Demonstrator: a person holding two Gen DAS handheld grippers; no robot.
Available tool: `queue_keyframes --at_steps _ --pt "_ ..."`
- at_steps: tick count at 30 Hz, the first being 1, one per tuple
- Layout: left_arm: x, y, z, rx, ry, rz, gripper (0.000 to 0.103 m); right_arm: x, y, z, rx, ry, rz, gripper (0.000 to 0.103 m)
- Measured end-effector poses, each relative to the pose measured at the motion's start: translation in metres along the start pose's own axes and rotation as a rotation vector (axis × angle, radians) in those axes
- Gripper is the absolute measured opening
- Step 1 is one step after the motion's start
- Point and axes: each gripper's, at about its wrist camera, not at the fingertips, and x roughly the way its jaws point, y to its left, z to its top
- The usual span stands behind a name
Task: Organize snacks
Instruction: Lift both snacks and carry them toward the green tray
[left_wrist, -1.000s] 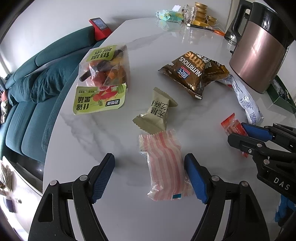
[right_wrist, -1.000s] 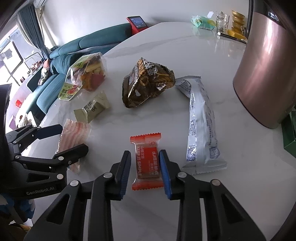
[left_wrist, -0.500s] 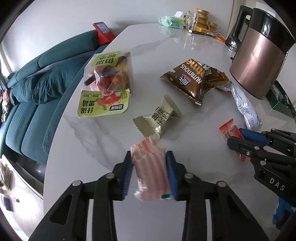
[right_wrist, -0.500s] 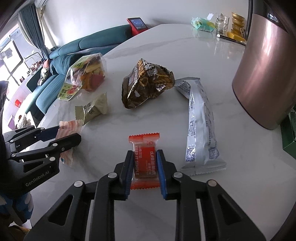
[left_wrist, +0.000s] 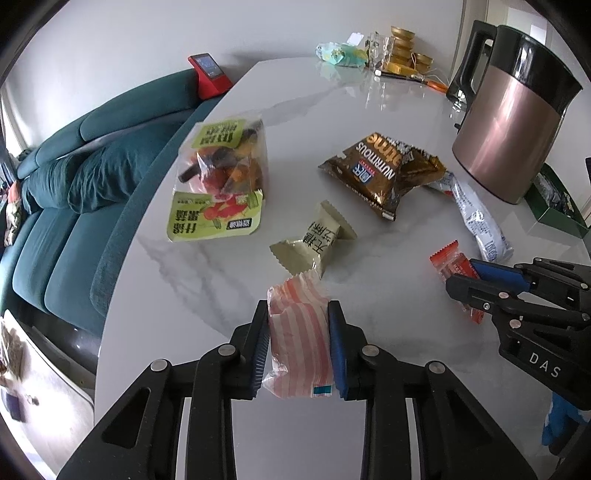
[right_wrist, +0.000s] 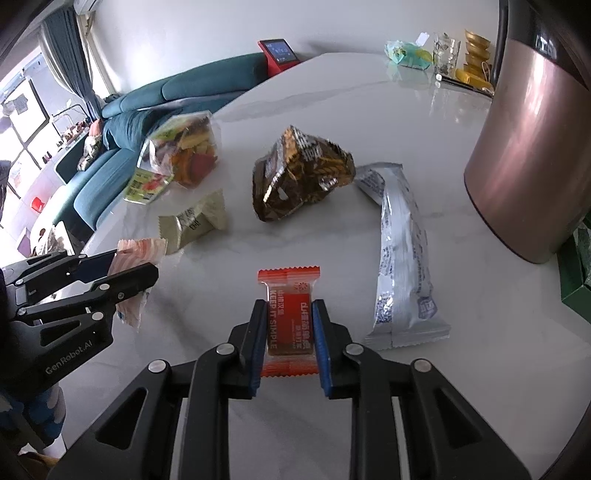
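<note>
The left gripper (left_wrist: 298, 345) pinches a pink-and-white striped plastic snack packet (left_wrist: 300, 343) between its blue pads; its jaws have just closed in on the packet, and the wrapper bulges and creases between them. Whether the packet's underside is touching the white marbled tabletop (left_wrist: 207, 280) cannot be told. The packet's near end, with a small teal mark, sticks out below the pads. The right gripper (right_wrist: 290, 334) is clamped on a small orange-red snack bar wrapper (right_wrist: 289, 295) with white lettering. The wrapper's lower crimped edge is partly hidden by the fingers.

Just beyond the striped packet lies a pale olive pillow-shaped sachet (left_wrist: 314, 240) printed with dark characters. Farther back sits a clear bag of mixed dried fruit crisps with lime-green labels (left_wrist: 218, 177), near the table's edge. A crumpled brown foil bag (left_wrist: 380, 173) lies toward the middle. A long silver-white sachet (right_wrist: 402, 258) stretches beside it, one end tucked behind the brown bag in the left view.

A copper-pink electric kettle with a black top (left_wrist: 513, 122) is cut off in the right wrist view. A dark green box (left_wrist: 557, 210) is half out of frame. Small items at the far table end are too small to identify. A teal sofa (left_wrist: 74, 192) runs alongside.
</note>
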Motion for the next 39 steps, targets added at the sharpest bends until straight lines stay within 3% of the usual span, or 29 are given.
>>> queue_keyframes --at_steps 11,23,30,39 --pt "-0.032 0.002 0.000 -0.027 -0.036 -0.001 0.025 -0.040 0.010 0.003 -0.042 -0.055 0.055 0.000" --pt "-0.074 -0.045 -0.011 0.073 -0.050 -0.054 0.025 -0.102 0.004 -0.039 -0.100 -0.056 0.095 0.000" --pt "-0.092 -0.111 -0.021 0.161 -0.030 -0.180 0.025 -0.143 -0.044 -0.081 -0.068 -0.039 0.043 0.000" --pt "-0.098 -0.225 -0.030 0.317 0.004 -0.328 0.025 -0.198 -0.149 -0.138 0.070 -0.041 -0.084 0.000"
